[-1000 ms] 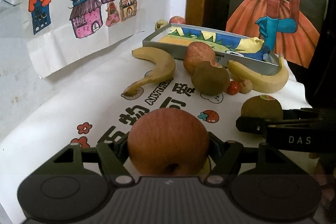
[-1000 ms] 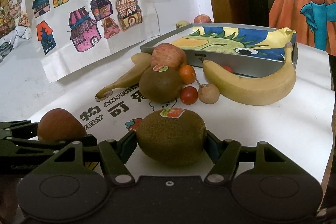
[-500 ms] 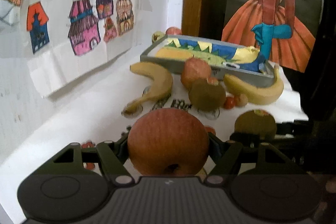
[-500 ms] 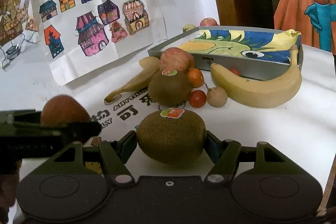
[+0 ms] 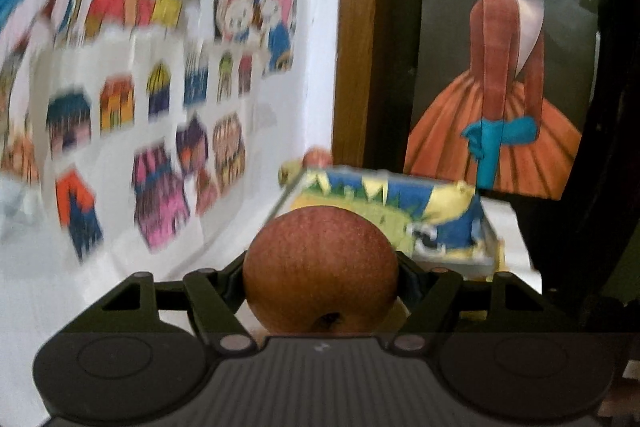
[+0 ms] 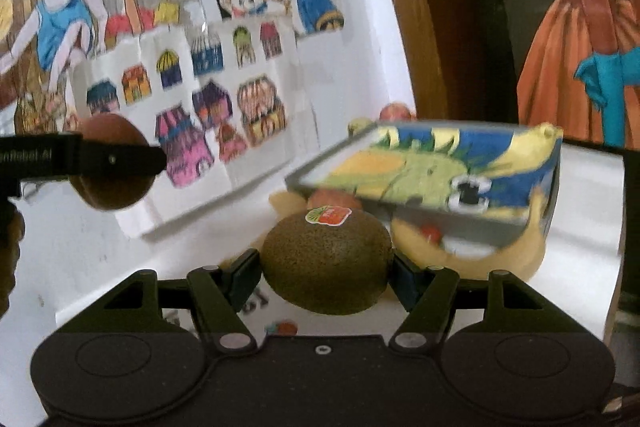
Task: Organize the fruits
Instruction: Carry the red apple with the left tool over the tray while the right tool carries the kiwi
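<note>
Both tools loaded, both raised off the table. Left gripper (image 5: 320, 275) clamped on an apple (image 5: 320, 269), a pad on either flank, stem dimple facing the camera. Right gripper (image 6: 326, 273) clamped on a kiwi (image 6: 326, 263), red sticker on top. Tray (image 6: 432, 175), lined with a painted sheet, sits at the far end of the white table (image 6: 588, 227), ahead of both loads; no fruit visible inside it. Judgement: early in the task, first two pieces picked, none delivered. Still on the table in the right view: a banana (image 6: 520, 251) against the tray's near wall, a small red fruit (image 6: 432, 231) just beside it, and other pieces partly hidden behind the kiwi. An apple and a pale fruit sit beyond the tray's far corner. Right view alone shows that leftover pile, plus the left tool out to its left with the apple clear of the surface. Left view alone shows the apple's underside and grip; it is motion-blurred, the apple hides the pile, and the right tool is not in it.
</note>
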{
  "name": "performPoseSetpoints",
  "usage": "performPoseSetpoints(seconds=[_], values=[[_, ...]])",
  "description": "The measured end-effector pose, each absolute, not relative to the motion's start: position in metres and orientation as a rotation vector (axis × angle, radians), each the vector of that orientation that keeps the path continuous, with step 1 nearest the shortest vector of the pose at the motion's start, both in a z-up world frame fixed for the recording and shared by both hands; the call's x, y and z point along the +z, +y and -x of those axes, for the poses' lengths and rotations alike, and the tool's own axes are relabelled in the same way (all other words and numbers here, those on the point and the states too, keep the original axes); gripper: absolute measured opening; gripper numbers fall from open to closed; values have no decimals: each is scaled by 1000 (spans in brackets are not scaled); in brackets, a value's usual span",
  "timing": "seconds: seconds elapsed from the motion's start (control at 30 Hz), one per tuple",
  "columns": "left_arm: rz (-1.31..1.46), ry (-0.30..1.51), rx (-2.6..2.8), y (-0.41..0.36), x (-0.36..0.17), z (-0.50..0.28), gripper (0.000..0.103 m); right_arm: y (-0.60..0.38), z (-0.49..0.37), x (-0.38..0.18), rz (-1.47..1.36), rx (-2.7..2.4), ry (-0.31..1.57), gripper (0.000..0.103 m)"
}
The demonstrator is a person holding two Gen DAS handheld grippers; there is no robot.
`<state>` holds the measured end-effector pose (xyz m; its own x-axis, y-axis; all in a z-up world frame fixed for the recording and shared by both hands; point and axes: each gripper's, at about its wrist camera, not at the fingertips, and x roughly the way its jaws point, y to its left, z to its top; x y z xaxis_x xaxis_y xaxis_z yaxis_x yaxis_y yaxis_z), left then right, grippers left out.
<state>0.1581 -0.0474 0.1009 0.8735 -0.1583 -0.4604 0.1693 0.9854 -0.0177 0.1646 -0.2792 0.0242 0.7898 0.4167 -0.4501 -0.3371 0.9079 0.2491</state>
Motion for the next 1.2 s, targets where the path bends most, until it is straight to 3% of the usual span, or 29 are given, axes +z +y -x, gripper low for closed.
performPoseSetpoints(seconds=[0.3,0.83,1.2], values=[[-10,382,-229,-72,119,-205,75,-296,-195,48,-145,361,435,70],[102,466,-284,-104,27,-329,75,-328,-284,0,-151,205,499,70],[82,578,-284,-126,-4,-371,75,-332,-313,-25,-119,158,544,70]])
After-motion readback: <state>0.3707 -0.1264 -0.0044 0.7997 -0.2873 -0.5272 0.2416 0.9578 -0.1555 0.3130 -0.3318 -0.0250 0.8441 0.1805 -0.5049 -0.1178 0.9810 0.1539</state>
